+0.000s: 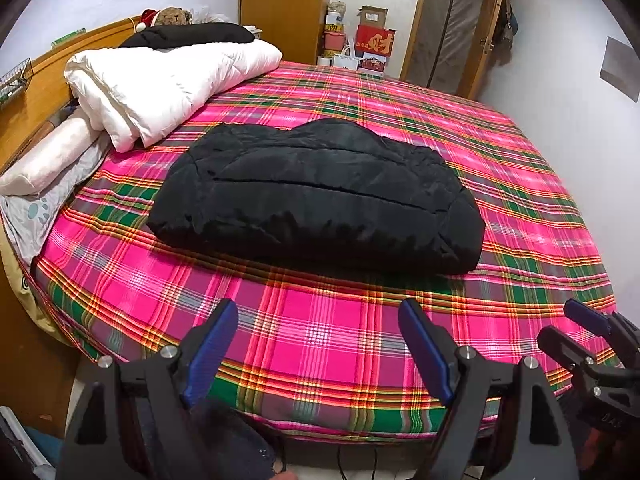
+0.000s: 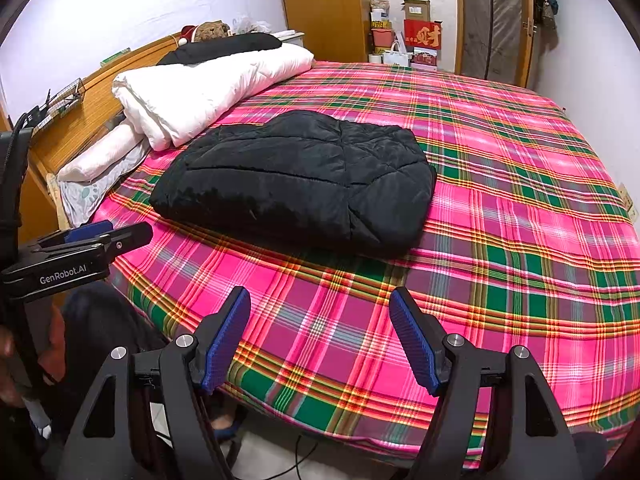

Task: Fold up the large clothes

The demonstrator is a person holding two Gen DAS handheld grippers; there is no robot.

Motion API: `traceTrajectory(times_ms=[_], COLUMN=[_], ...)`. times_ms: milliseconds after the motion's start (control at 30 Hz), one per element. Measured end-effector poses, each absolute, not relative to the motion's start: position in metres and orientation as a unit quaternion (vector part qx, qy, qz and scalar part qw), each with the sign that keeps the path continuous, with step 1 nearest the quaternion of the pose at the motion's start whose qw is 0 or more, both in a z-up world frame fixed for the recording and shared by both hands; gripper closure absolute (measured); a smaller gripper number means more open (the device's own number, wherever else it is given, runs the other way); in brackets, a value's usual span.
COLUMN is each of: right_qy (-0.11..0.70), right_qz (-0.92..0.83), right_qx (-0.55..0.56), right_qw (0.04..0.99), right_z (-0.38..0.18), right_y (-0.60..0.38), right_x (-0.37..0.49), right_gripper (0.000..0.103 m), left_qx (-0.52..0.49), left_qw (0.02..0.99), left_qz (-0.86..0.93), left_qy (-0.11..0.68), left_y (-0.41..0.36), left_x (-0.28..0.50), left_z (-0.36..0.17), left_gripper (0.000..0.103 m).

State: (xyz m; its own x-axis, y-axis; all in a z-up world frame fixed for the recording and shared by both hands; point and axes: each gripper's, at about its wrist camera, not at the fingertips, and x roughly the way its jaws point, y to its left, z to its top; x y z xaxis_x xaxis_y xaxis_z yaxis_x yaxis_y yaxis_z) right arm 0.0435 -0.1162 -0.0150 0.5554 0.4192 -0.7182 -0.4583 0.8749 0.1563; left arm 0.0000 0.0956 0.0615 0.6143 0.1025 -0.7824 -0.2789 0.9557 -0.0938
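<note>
The left claw (image 1: 318, 344) and right claw (image 2: 320, 336), ribbed blue pads spread apart and gripping nothing, hover over the bed's (image 1: 320, 344) near edge. Mid-bed lies the puffy quilted black coat (image 1: 320, 196), folded into a rounded slab on pink-green plaid.

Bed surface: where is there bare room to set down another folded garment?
Bare plaid sheet lies right of the folded black jacket toward the wall, and in front of it toward both grippers. The headboard side is crowded: white duvet and pillows.
</note>
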Motion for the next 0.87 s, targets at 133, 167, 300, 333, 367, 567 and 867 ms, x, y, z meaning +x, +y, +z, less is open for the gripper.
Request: traceTrajectory(times_ms=[133,167,300,333,367,567,867], right_qy=[0.401,0.401,0.401,0.401,0.400,0.401,0.400], right_qz=[0.249,0.249,0.249,0.249,0.249,0.248,0.246], right_qx=[-0.024,-0.025,-0.024,-0.025,-0.025,-0.024,-0.019], right_qw=[0.881,0.881,0.881,0.881,0.882,0.882,0.882], right_z=[-0.0150,-0.0151,-0.0149,-0.0148,-0.0149,-0.0151,-0.0158], right_y=[-0.1160,-0.1158,-0.1159,-0.1157,-0.1156,-0.1154,-0.1192], right_x=[0.0435,0.0434,0.0434,0.0432,0.0432,0.0429,0.0420], right_gripper=[0.031,0.031,0.031,0.031,0.031,0.031,0.031], left_qx=[-0.116,-0.118,-0.108,-0.108,-0.108,-0.104,-0.104], left_qw=[0.891,0.891,0.892,0.892,0.892,0.889,0.889], left_qz=[0.103,0.102,0.110,0.110,0.111,0.112,0.120], left_qy=[0.427,0.427,0.426,0.424,0.424,0.431,0.430], left_y=[0.0982,0.0989,0.0969,0.0968,0.0966,0.0954,0.0951], left_x=[-0.0006,-0.0009,-0.0014,-0.0018,-0.0018,-0.0001,0.0003], left_z=[0.0613,0.0615,0.0630,0.0635,0.0637,0.0599,0.0564], left_gripper=[0.019,0.019,0.019,0.019,0.019,0.019,0.019])
